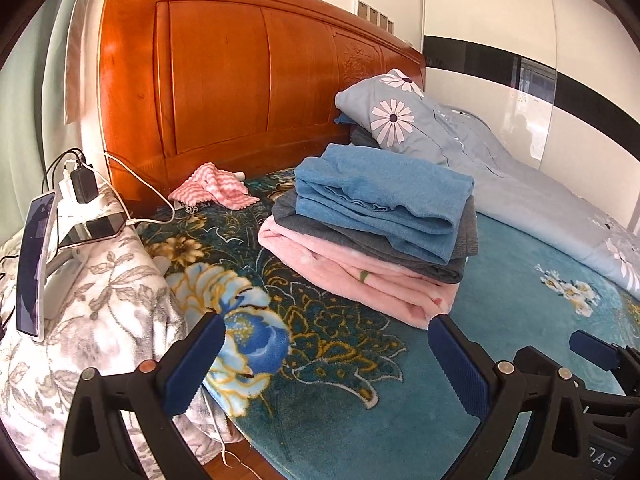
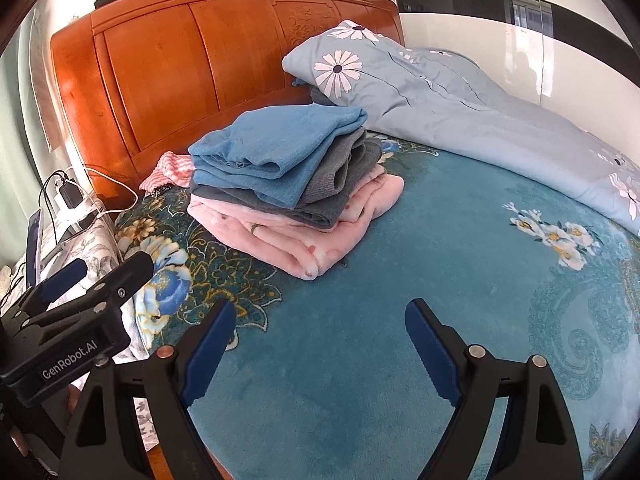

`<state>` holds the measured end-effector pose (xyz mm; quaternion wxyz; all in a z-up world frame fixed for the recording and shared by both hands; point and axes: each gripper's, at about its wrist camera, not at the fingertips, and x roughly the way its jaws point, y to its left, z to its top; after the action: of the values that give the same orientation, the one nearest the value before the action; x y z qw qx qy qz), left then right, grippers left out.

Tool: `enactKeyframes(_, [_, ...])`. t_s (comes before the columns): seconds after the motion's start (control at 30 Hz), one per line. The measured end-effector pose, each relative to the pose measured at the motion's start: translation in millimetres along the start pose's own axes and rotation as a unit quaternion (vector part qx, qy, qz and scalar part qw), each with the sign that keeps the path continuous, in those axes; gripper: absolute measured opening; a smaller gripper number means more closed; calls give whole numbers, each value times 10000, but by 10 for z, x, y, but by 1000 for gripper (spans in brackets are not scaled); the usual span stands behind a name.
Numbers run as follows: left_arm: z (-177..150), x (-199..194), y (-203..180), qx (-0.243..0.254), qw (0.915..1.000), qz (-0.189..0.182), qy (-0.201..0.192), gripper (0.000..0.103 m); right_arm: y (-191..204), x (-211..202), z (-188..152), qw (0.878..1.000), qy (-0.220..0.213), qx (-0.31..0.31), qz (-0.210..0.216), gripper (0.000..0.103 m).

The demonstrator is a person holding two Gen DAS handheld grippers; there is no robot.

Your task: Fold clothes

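Observation:
A stack of folded clothes rests on the teal floral bedspread [image 1: 520,280] [image 2: 360,320]: a blue garment [image 1: 380,196] [image 2: 276,148] on top, a grey one [image 1: 360,240] [image 2: 340,176] under it, a pink one [image 1: 360,280] [image 2: 288,232] at the bottom. My left gripper [image 1: 326,328] hangs open in front of the stack, nothing between its fingers. My right gripper [image 2: 320,316] is open too, short of the stack over bare bedspread. In the right wrist view the left gripper's body shows at the lower left, with one blue pad [image 2: 64,280] in sight.
An orange wooden headboard [image 1: 220,80] [image 2: 180,60] stands behind. A grey daisy-print quilt [image 1: 500,168] [image 2: 440,92] lies to the right. A pink striped cloth [image 1: 216,188] [image 2: 168,172] lies by the headboard. Left of the bed, a phone [image 1: 34,264], chargers and cables [image 1: 82,184] sit on a grey floral cover [image 1: 100,320].

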<state>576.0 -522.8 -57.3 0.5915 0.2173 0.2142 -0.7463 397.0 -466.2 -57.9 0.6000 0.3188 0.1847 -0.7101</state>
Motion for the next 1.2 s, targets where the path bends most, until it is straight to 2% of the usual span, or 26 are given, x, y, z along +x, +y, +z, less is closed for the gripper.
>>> enactKeyframes(0.67, [11, -110, 76, -103, 9996, -241, 77, 103, 157, -218, 31, 9997, -28, -75, -221, 88])
enactKeyframes(1.2, [32, -126, 192, -149, 9996, -222, -9, 103, 287, -249, 68, 9992, -25, -125, -372, 88])
